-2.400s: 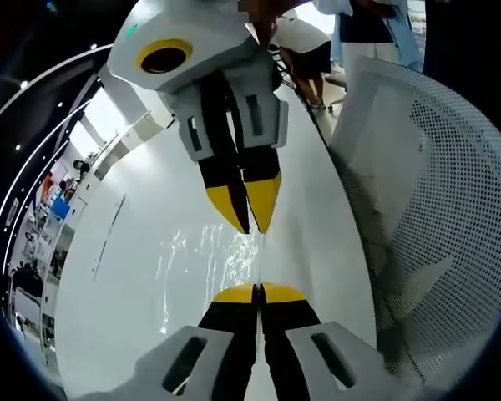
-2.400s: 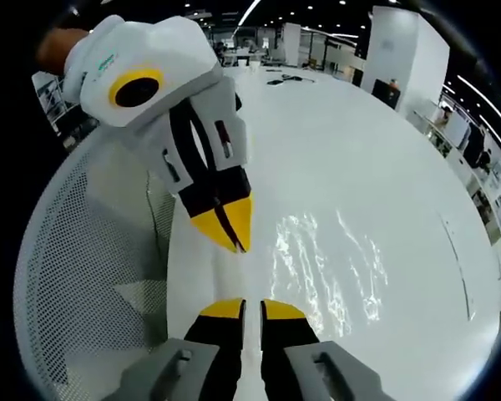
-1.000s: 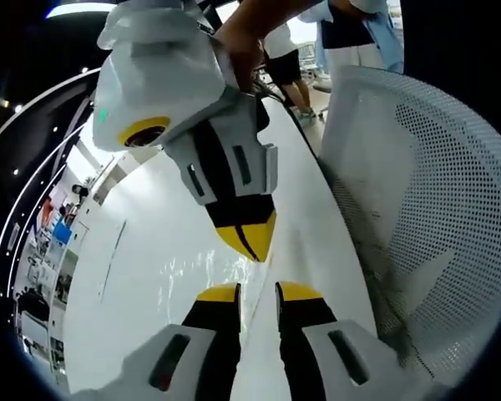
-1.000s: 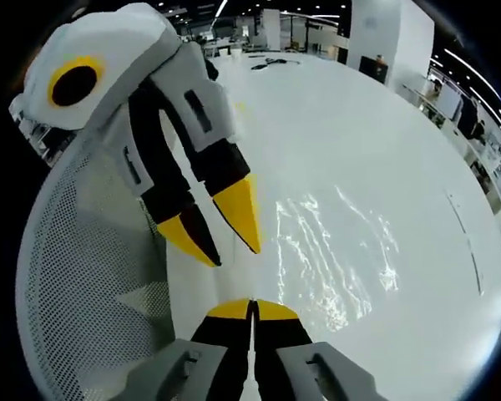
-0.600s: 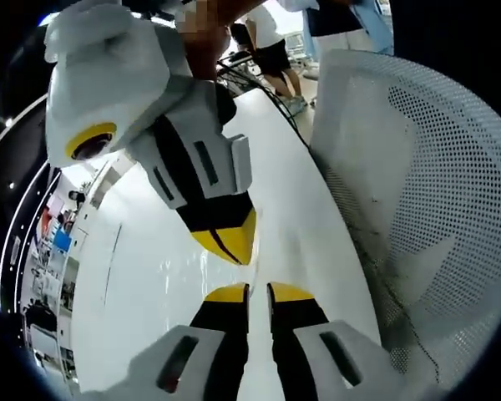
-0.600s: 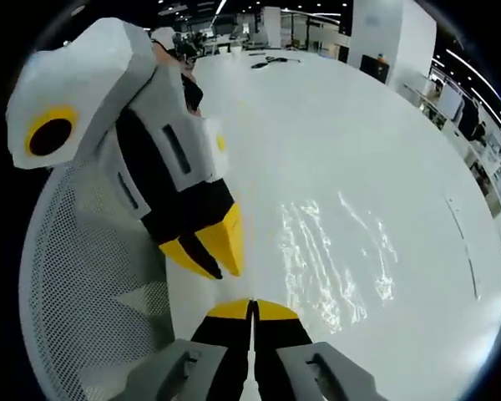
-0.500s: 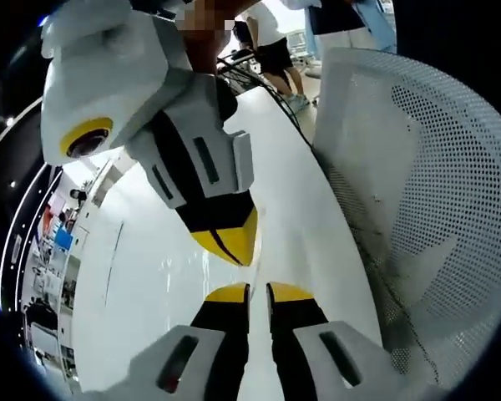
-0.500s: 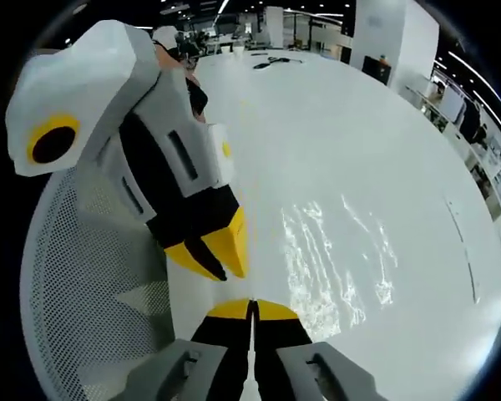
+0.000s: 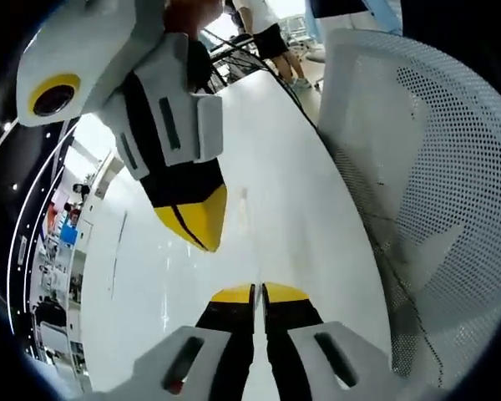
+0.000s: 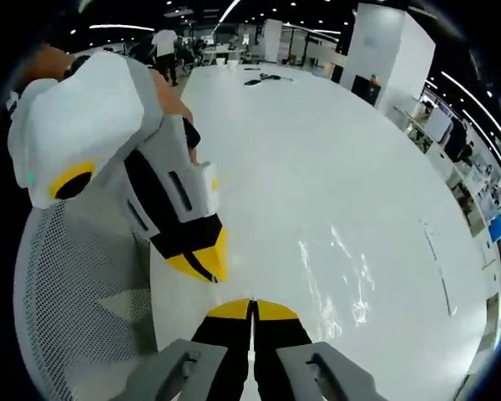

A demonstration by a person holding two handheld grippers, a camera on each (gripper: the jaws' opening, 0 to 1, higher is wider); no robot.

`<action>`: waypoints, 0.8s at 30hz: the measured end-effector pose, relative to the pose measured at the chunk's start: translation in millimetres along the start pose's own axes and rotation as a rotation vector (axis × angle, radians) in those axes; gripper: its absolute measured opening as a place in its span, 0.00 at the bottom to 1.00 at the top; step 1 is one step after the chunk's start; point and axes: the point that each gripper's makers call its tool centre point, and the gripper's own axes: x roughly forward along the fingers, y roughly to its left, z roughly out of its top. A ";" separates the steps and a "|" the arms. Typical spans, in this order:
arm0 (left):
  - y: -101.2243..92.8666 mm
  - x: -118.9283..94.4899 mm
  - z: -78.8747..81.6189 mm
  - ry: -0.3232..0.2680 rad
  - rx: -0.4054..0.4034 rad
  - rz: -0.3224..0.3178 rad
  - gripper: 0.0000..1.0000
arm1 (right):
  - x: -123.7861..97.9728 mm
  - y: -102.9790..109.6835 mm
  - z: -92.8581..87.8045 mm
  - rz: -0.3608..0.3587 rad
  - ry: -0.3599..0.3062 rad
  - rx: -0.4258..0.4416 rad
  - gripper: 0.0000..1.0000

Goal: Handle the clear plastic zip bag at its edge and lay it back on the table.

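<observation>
Both grippers have lifted: the left gripper (image 9: 257,291) is now pressed shut like the right gripper (image 10: 252,307), apparently pinching the clear zip bag's (image 10: 338,280) near edge above the desk (image 10: 317,150); laying down remains.

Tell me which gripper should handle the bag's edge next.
Right, probably: the right gripper, shut, points beside the bag glinting on the table, while the left gripper, also shut, hangs toward the chair. Whether either pinches the edge, I cannot tell.

We're low over the white table (image 9: 292,192), both views near, facing each other, sharing the mesh chair (image 10: 75,301).
</observation>
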 end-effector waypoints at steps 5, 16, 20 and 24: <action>0.7 0.0 0.8 0.001 -0.006 0.004 0.01 | -10.8 -12.2 5.1 -0.052 -0.022 0.004 0.00; 6.0 -4.1 1.5 0.017 -0.011 0.019 0.00 | -32.5 -36.9 21.8 -0.172 -0.075 0.017 0.00; 10.3 -5.7 3.1 0.019 -0.031 0.036 0.00 | -38.4 -43.7 27.6 -0.203 -0.095 0.045 0.00; 11.4 -6.5 3.8 0.022 -0.039 0.041 0.00 | -41.1 -48.5 29.5 -0.224 -0.106 0.055 0.00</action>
